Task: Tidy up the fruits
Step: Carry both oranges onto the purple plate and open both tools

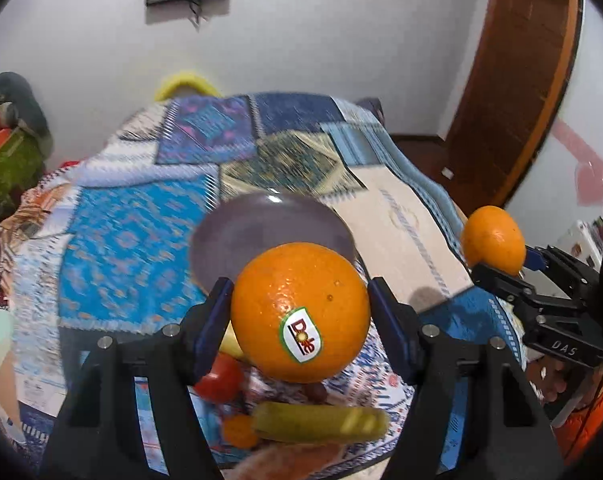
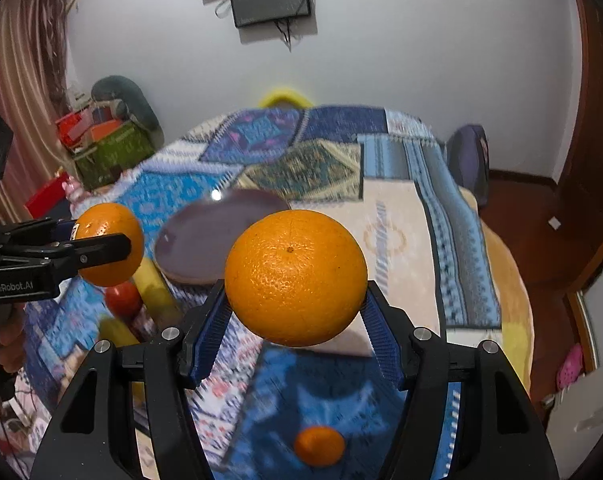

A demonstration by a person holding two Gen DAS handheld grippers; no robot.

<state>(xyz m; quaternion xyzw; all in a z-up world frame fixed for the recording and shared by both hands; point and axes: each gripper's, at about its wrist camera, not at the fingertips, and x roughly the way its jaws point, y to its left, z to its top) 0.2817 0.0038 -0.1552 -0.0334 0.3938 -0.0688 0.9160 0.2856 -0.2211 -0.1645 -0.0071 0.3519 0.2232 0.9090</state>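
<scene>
Both black two-finger grippers, left gripper [image 1: 300, 312] and right gripper [image 2: 295, 312], clamp round oranges [image 1: 300, 312] [image 2: 295, 278] above the patchwork quilt [image 1: 141, 232], while the purple plate [image 1: 237, 228] sits empty and loose fruit remains unsorted.

Orange fruit [image 1: 300, 312], blue patchwork cloth [image 1: 133, 236]

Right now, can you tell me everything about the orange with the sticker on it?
The orange with the sticker is round, bright and dimpled, with a white, green-edged Dole label. The left gripper pinches it between blue-padded fingers, lifted above the patterned blanket, in front of the grey plate.
</scene>
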